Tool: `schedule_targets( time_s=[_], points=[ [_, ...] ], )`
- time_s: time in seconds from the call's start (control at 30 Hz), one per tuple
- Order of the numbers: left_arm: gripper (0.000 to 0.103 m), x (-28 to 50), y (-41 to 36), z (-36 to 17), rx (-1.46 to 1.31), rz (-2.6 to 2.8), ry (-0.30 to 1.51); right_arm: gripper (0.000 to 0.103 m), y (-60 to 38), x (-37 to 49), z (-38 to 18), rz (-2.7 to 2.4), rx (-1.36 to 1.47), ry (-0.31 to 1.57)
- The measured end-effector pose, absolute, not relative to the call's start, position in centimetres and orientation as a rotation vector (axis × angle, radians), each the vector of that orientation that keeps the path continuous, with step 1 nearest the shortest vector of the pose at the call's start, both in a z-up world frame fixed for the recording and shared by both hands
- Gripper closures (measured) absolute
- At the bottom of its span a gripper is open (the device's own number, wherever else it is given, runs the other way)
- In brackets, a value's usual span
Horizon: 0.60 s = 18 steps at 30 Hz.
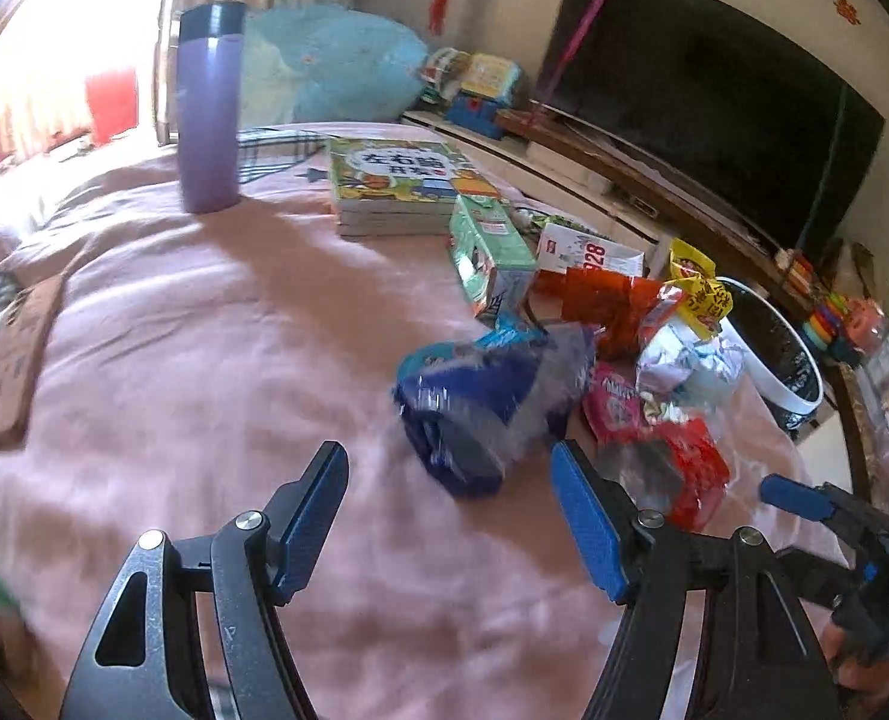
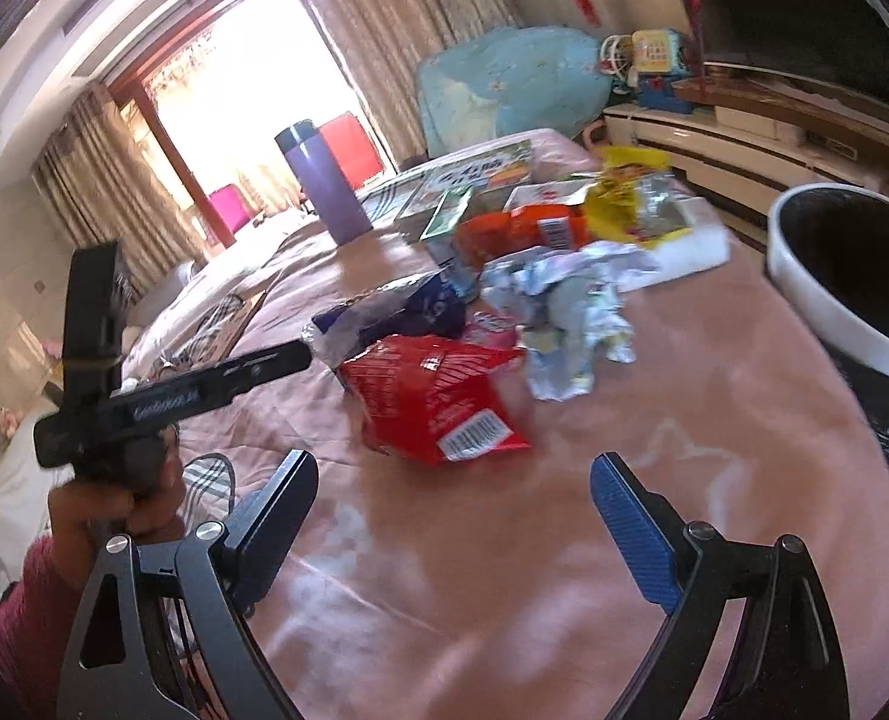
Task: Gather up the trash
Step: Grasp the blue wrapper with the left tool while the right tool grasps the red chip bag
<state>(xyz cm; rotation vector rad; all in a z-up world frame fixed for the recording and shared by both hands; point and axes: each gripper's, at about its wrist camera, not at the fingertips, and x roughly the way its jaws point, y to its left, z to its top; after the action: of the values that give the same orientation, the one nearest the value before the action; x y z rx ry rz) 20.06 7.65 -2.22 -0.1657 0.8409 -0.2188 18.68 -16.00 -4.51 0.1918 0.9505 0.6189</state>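
A: Are the grippers holding anything?
B: No. The left gripper [image 1: 450, 510] and right gripper [image 2: 453, 516] both gape empty above the pink bedspread [image 2: 564, 540].
A: And the trash?
B: Wrappers [image 2: 438, 402] lie heaped beside the white bin [image 2: 828, 276].

Bed cover [image 1: 216, 360]: pink cloth, matt, softly creased. Blue wrapper [image 1: 474, 414] just ahead of the left jaws: glossy plastic film, crinkled. Red packet [image 2: 438, 402] ahead of the right jaws: shiny printed foil-like plastic. Crumpled wrapper [image 2: 570, 318] beyond it: silvery, creased, reflective. Flask [image 1: 209, 114], far ahead of the left jaws: smooth purple body, satin sheen, dark cap. Books [image 1: 402, 186]: glossy paper covers. Bin [image 2: 840, 276], right of the right jaws: smooth white plastic rim, black film liner. Left gripper [image 1: 450, 516]: matt black metal arms, textured blue pads.
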Motion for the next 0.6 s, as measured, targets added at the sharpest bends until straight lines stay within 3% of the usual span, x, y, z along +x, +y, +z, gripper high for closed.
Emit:
schedule_targets(
  time_s=[0.23,0.27,0.3,0.37,0.43,0.53,0.6],
  points=[
    [0.036,24.6,8.7,-3.8,-0.208,-0.331,0.862,0.012,-13.2,20.5,-5.1,0.634,0.141,0.953],
    [0.04,25.2,8.9,-4.1,-0.21,-0.342,0.86,0.014,-12.9,20.6,-5.2,0.633,0.134,0.954],
    [0.05,25.4,8.7,-4.3,-0.206,-0.363,0.86,0.02,-12.7,20.8,-5.4,0.63,0.124,0.959],
    [0.055,25.8,8.3,-4.8,-0.179,-0.383,0.861,0.038,-12.3,21.2,-5.9,0.625,0.115,0.978],
    [0.063,26.1,7.9,-5.0,-0.144,-0.393,0.853,0.071,-12.3,21.3,-6.3,0.623,0.112,0.998],
    [0.07,25.3,7.2,-4.6,-0.095,-0.386,0.836,0.084,-12.5,21.1,-6.3,0.625,0.117,0.995],
    [0.074,24.5,6.8,-4.3,-0.083,-0.386,0.827,0.087,-12.8,20.8,-5.9,0.632,0.125,0.985]
  ],
)
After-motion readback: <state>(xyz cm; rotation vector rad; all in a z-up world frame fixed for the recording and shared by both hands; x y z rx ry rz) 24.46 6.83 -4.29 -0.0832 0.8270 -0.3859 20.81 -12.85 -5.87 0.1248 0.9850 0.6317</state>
